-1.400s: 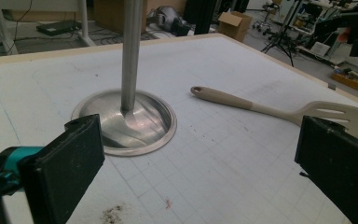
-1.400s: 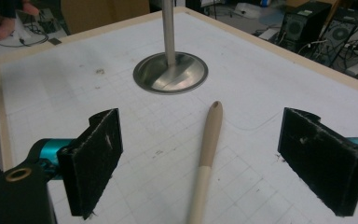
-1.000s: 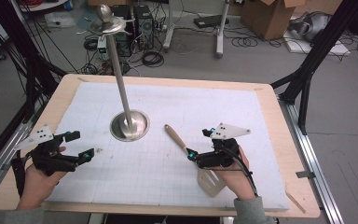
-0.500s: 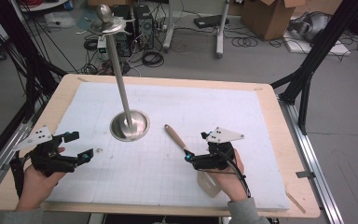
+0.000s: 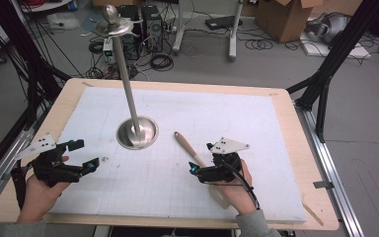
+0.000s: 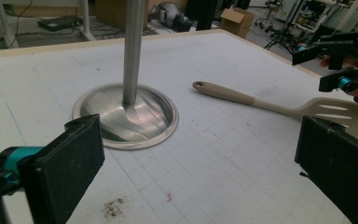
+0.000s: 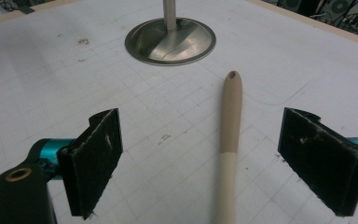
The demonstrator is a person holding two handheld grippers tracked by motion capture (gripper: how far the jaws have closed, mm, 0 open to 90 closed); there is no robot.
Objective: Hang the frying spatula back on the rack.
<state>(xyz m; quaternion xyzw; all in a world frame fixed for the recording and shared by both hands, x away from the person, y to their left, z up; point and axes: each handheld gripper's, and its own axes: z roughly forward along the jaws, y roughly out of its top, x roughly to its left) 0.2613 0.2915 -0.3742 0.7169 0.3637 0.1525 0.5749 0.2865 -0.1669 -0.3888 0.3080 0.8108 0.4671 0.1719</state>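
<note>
Under right gripper (image 5: 193, 169) — spatula (image 5: 187, 148) blade hidden; both grippers' jaws wide apart, empty; left gripper (image 5: 94, 164) clear.

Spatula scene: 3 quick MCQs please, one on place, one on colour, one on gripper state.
1. Where does the spatula lie?
A. on the white mat, beside the steel stand's base
B. on the stand's base
C. on the floor

2. The spatula's handle end is:
A. red
B. tan
C. black

3. The right gripper is:
A. shut on the handle
B. open, handle between its jaws
C. shut, empty

Key: 1 A, it lies flat beside the round base; 2 B, tan tip over a paler shaft; 3 B, jaws wide apart, clear of the handle.
</note>
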